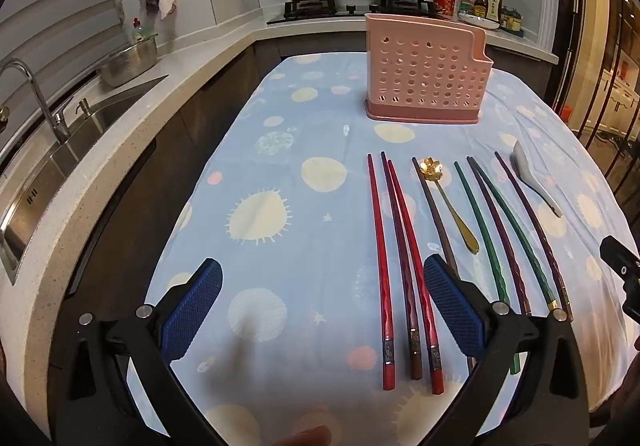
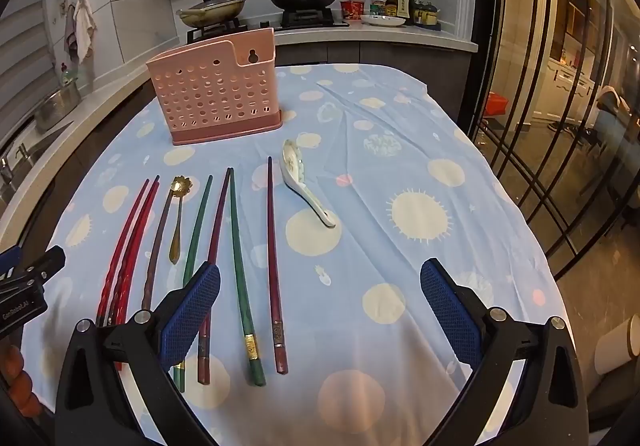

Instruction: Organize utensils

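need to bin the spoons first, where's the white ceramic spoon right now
The white ceramic spoon lies on the tablecloth at the right end of the utensil row, just right of the outermost dark chopstick, in front of the pink holder.

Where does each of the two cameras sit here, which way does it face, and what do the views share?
Left wrist: on the left gripper, angled down over the table's left part; its blue fingers stand open, with the red chopsticks just ahead and the right gripper at the edge.
Right wrist: on the right gripper, further right, facing the same way; its fingers are open and the left gripper is at the left edge.
Shared: pink utensil holder, chopsticks, gold spoon, white spoon, stove.
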`<action>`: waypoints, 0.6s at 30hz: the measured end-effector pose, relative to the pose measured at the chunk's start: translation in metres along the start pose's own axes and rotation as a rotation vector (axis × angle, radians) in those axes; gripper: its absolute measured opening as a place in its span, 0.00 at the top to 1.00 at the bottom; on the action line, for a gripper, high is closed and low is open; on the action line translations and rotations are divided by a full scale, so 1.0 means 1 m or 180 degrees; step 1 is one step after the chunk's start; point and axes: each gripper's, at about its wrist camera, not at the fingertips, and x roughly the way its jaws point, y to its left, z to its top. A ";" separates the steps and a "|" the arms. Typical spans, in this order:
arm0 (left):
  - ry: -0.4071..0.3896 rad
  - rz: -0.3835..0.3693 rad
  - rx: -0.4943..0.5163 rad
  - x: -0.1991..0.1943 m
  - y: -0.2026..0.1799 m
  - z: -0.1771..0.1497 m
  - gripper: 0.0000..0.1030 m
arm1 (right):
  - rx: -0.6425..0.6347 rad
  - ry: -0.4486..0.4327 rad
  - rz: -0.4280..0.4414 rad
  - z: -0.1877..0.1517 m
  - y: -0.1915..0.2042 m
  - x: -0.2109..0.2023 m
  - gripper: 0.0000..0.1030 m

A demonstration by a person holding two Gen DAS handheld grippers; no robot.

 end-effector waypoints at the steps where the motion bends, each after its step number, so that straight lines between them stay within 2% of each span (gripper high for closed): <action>1: 0.0004 -0.0002 -0.0003 0.000 0.000 0.000 0.07 | 0.0003 0.0000 -0.0002 0.001 0.000 0.000 0.07; 11: 0.0212 -0.0022 0.0082 0.009 0.012 -0.008 0.07 | 0.0066 0.0010 -0.0051 0.001 -0.007 0.008 0.07; 12: 0.0235 0.0107 0.0089 0.015 0.004 -0.007 0.07 | 0.0073 0.0011 -0.0051 -0.001 -0.008 0.008 0.07; 18: 0.0232 0.0145 0.0049 0.014 0.004 -0.006 0.07 | 0.0085 0.0015 -0.0058 0.001 -0.010 0.003 0.07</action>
